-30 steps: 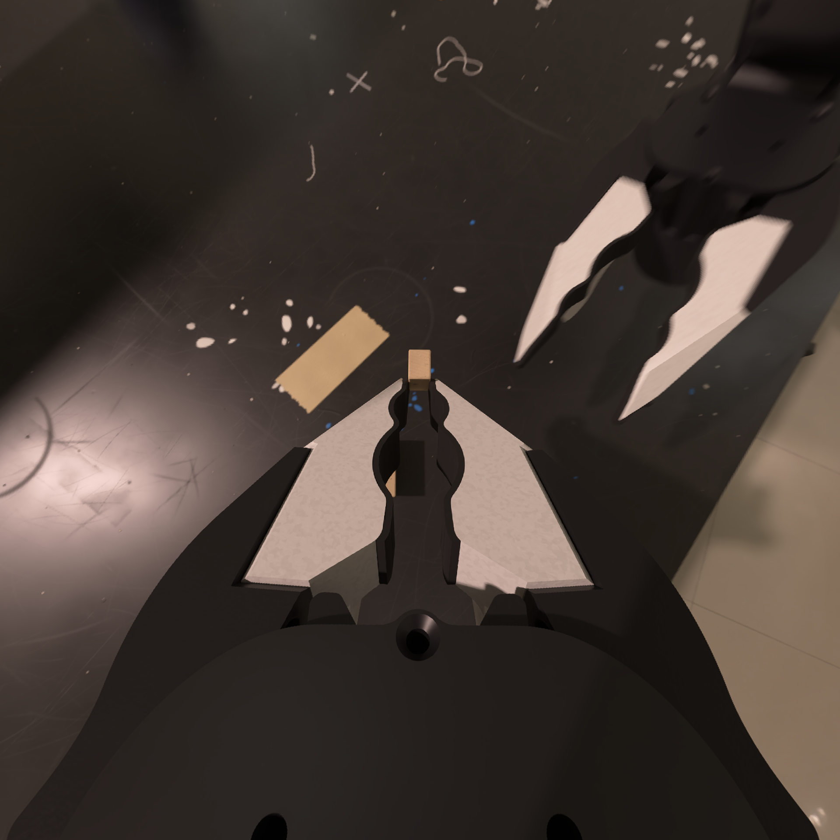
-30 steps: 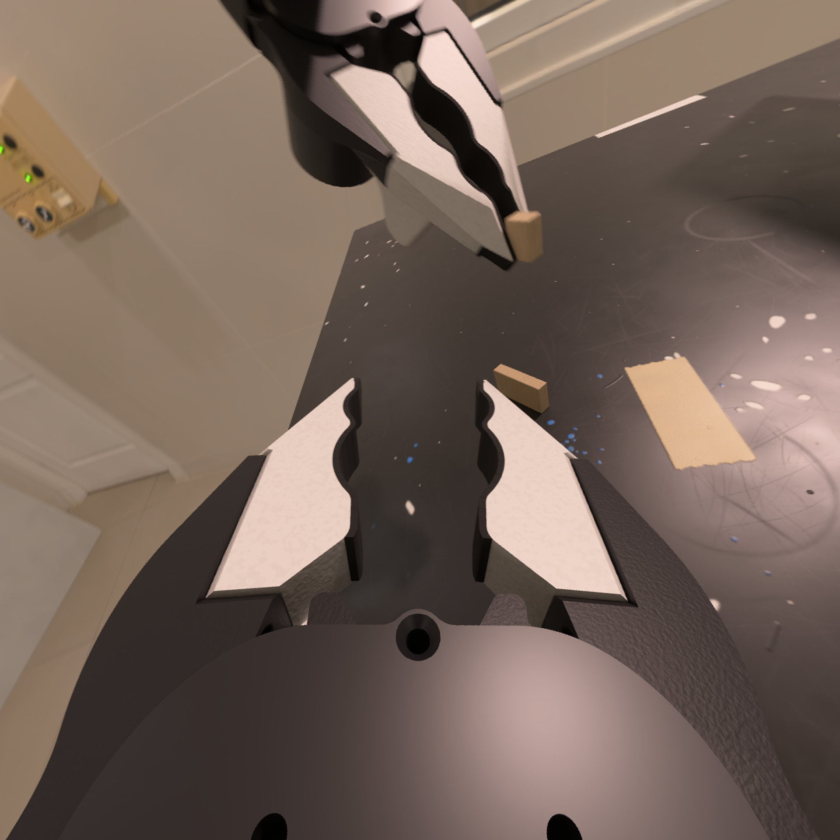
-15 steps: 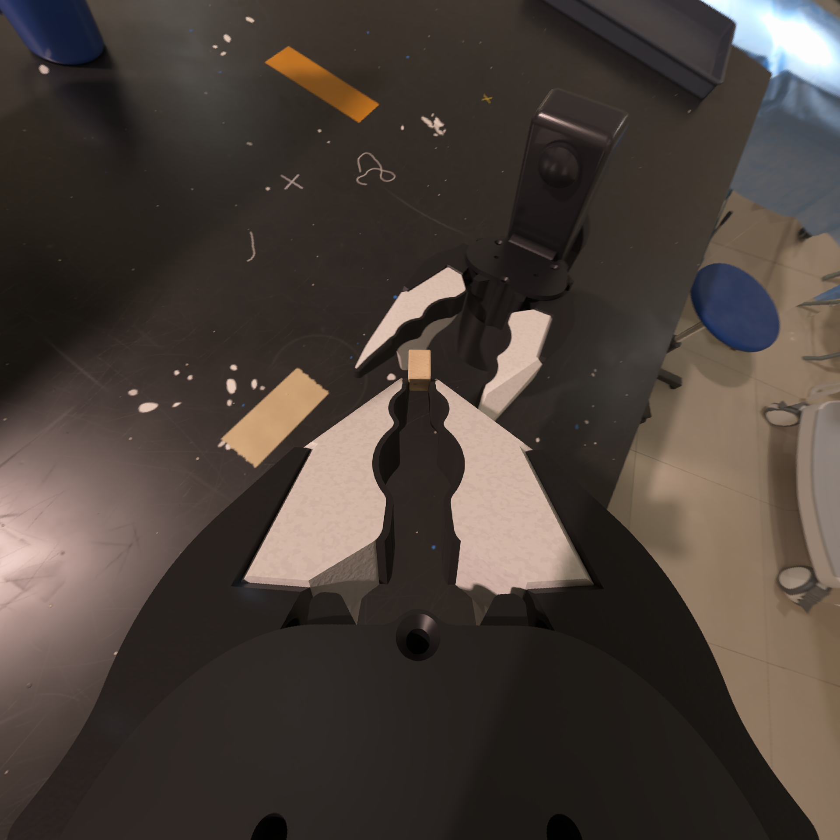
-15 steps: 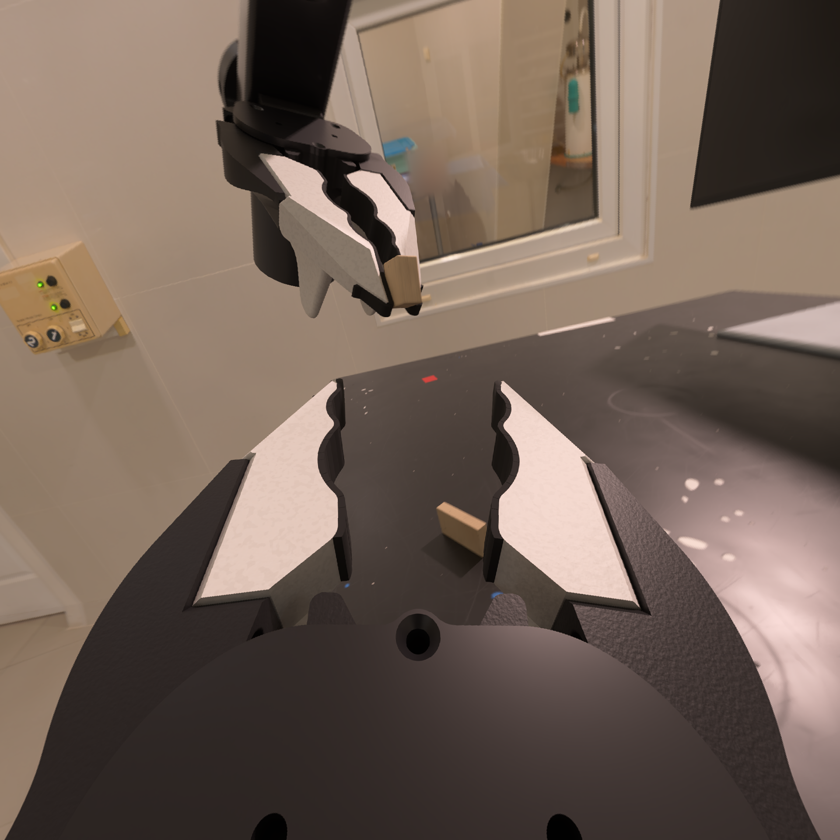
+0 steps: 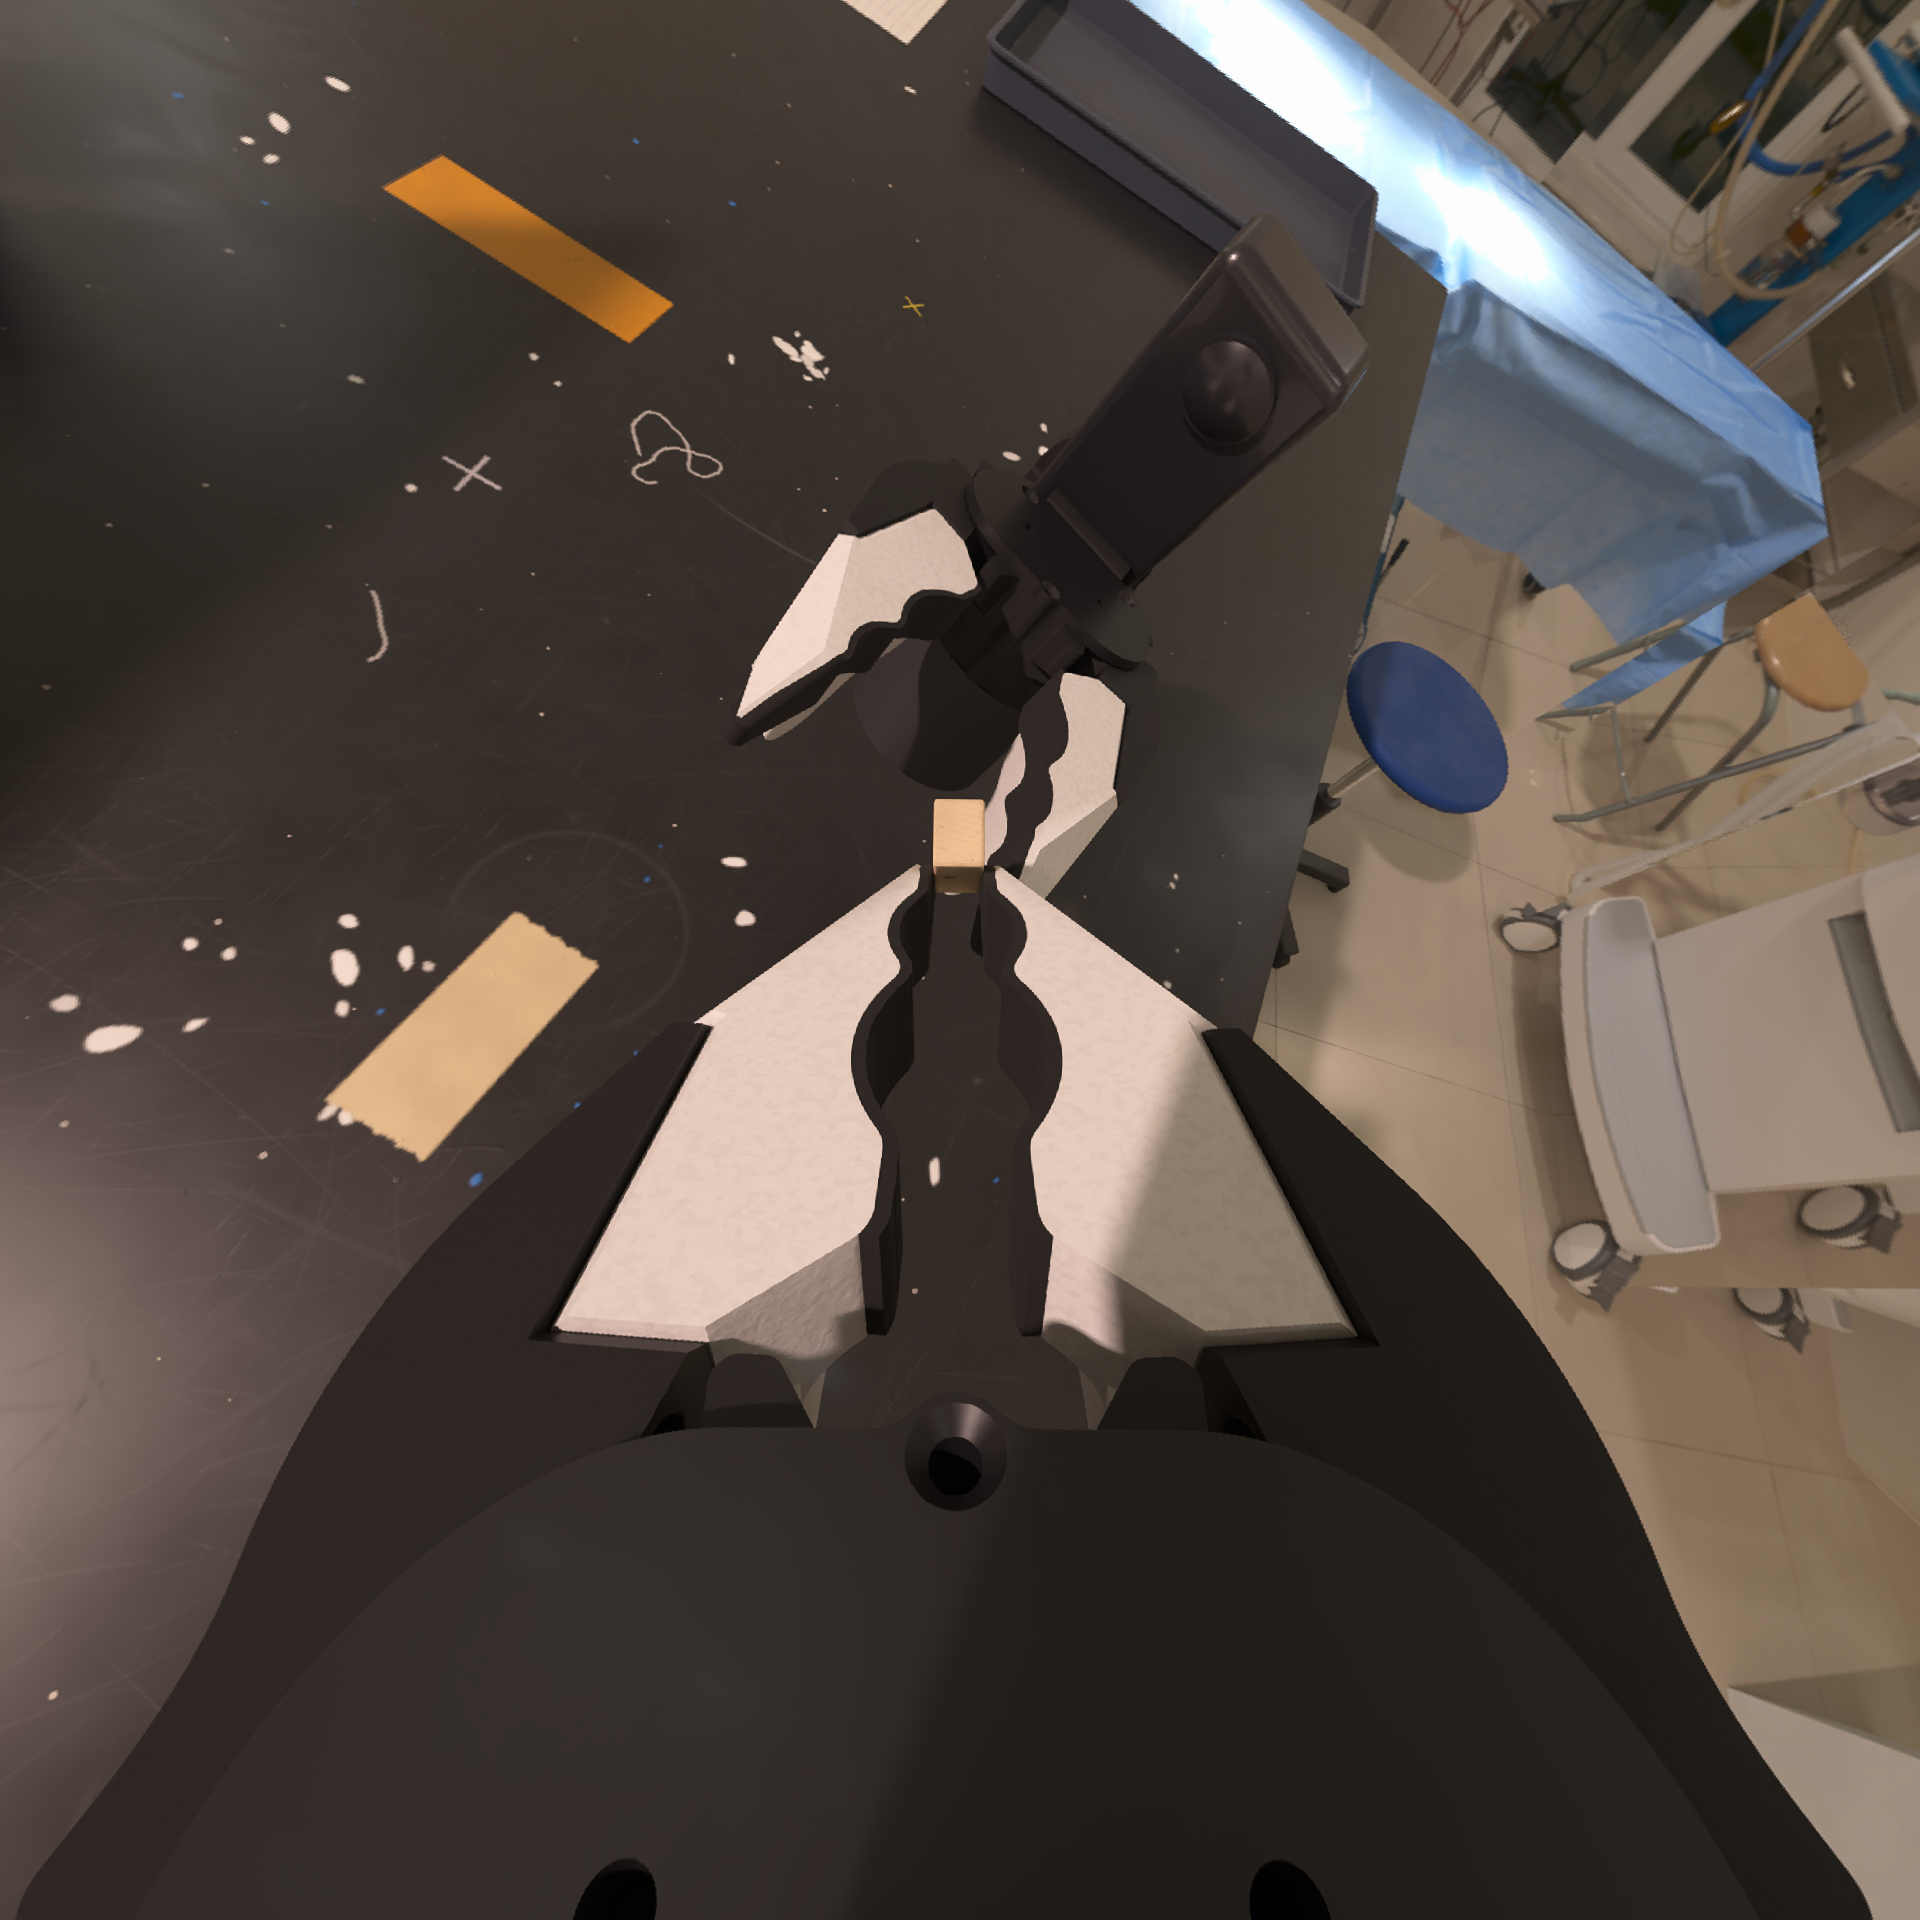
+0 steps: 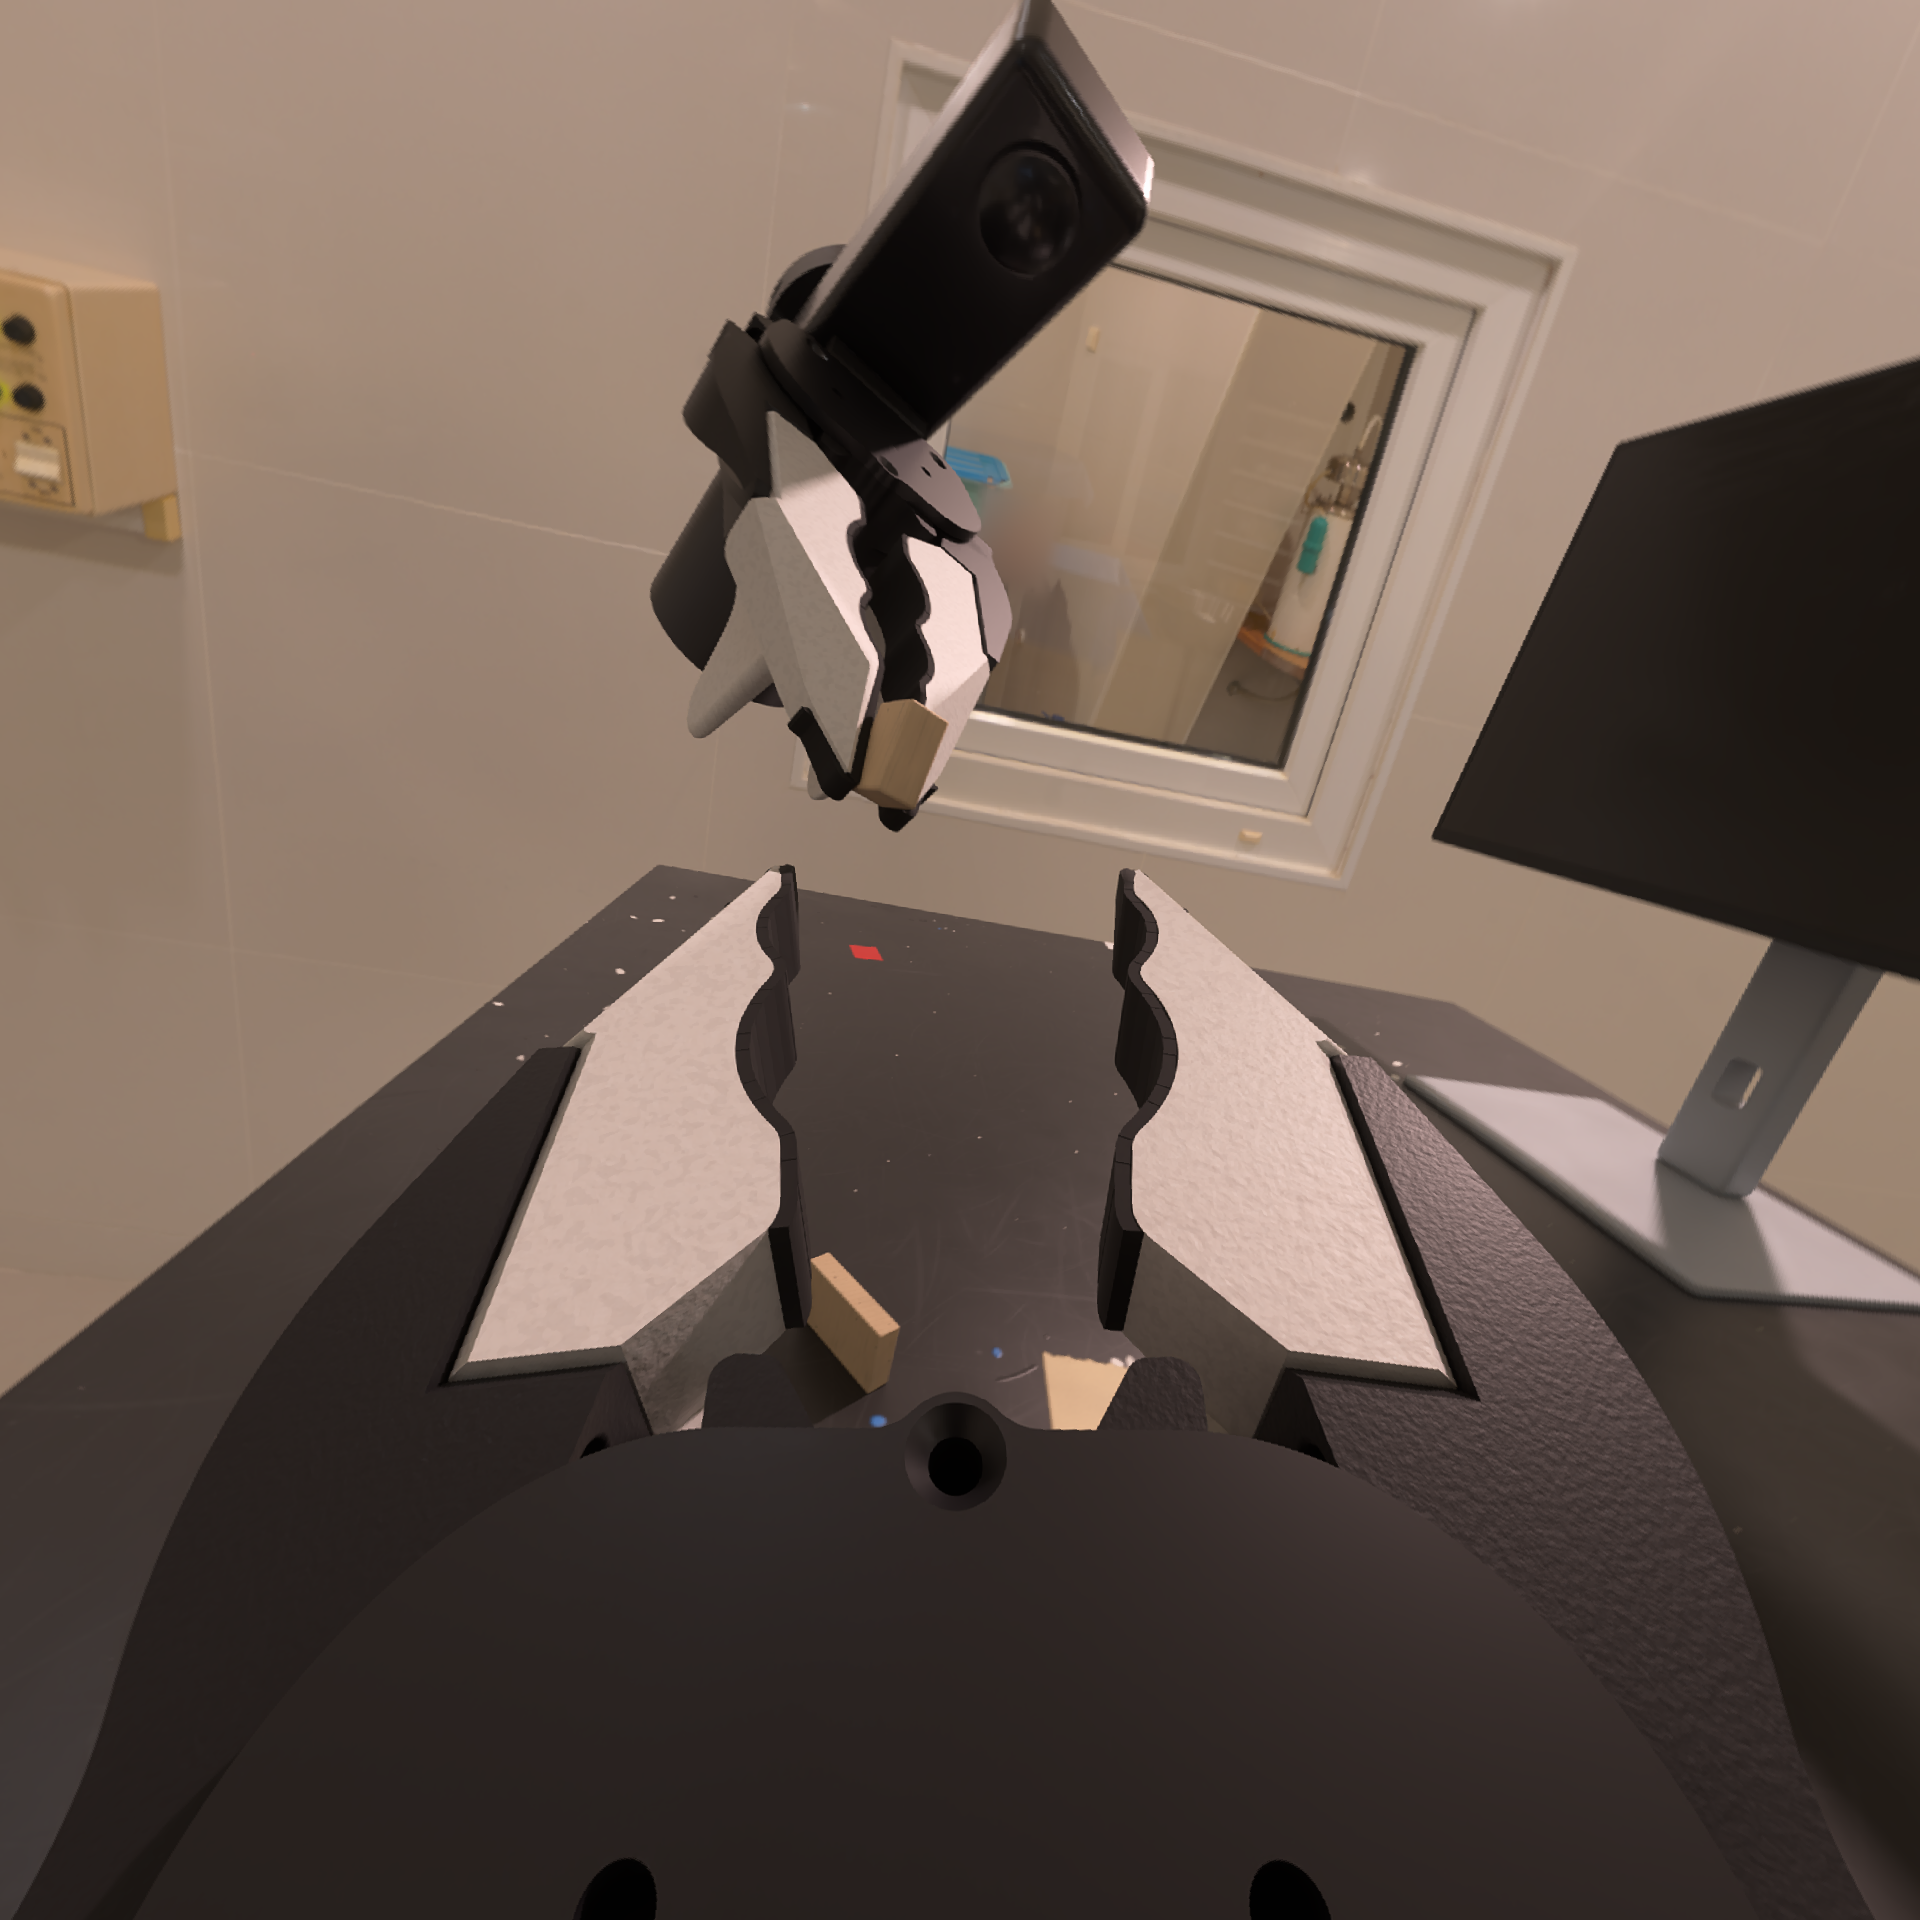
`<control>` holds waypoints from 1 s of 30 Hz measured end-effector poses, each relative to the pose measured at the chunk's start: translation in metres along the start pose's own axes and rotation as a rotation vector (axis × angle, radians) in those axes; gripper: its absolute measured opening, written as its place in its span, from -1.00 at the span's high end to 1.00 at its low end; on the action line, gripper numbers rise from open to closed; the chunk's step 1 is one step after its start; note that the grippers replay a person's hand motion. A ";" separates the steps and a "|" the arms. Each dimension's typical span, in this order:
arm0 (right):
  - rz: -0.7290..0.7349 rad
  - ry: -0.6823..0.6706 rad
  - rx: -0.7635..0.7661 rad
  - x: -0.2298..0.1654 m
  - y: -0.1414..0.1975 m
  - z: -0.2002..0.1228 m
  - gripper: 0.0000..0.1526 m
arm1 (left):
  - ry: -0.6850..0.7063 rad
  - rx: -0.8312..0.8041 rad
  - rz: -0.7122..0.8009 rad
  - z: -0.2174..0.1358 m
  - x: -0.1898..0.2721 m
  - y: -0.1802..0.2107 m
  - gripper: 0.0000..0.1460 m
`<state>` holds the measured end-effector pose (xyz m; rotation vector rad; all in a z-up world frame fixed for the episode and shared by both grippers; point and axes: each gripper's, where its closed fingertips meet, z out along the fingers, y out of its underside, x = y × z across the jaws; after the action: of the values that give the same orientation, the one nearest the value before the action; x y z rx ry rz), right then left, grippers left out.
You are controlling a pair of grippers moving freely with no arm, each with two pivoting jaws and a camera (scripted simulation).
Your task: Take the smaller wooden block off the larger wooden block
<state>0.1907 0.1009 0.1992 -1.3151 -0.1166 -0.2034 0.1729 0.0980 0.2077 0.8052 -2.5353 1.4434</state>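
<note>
My left gripper (image 5: pixel 957 885) is shut on the smaller wooden block (image 5: pixel 957 847), a pale cube pinched at the fingertips and held high above the black table (image 5: pixel 260 727). It also shows in the right wrist view (image 6: pixel 883 790), with the block (image 6: pixel 906 750) in the air. The larger wooden block (image 6: pixel 852 1320) lies flat on the table, low between the fingers of my right gripper (image 6: pixel 956 881), which is open and empty. The right gripper also shows in the left wrist view (image 5: pixel 894 800), near the table. The larger block is hidden in the left wrist view.
A tan tape strip (image 5: pixel 457 1039) and an orange one (image 5: pixel 530 249) lie on the table. A grey tray (image 5: pixel 1195 135) sits at the far corner. A monitor (image 6: pixel 1714 675) stands on the right. The table edge (image 5: pixel 1340 727) drops to a floor with a blue stool (image 5: pixel 1429 727).
My left gripper has risen well above the table with the smaller block. My right gripper has levelled out, so the larger block now shows low between its open fingers.
</note>
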 end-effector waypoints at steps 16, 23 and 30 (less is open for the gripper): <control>-0.084 -0.090 -0.023 -0.007 -0.004 -0.009 0.59 | 0.055 -0.022 -0.010 0.005 0.006 0.000 0.89; -0.068 -0.153 -0.023 -0.012 -0.003 -0.012 0.65 | 0.084 -0.034 -0.004 0.007 0.010 0.001 0.89; -0.049 -0.199 -0.026 -0.015 -0.002 -0.015 0.76 | 0.093 -0.042 0.011 0.006 0.012 -0.001 0.89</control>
<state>0.1749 0.0876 0.1944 -1.3579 -0.3159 -0.1155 0.1641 0.0879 0.2094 0.7014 -2.4960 1.3921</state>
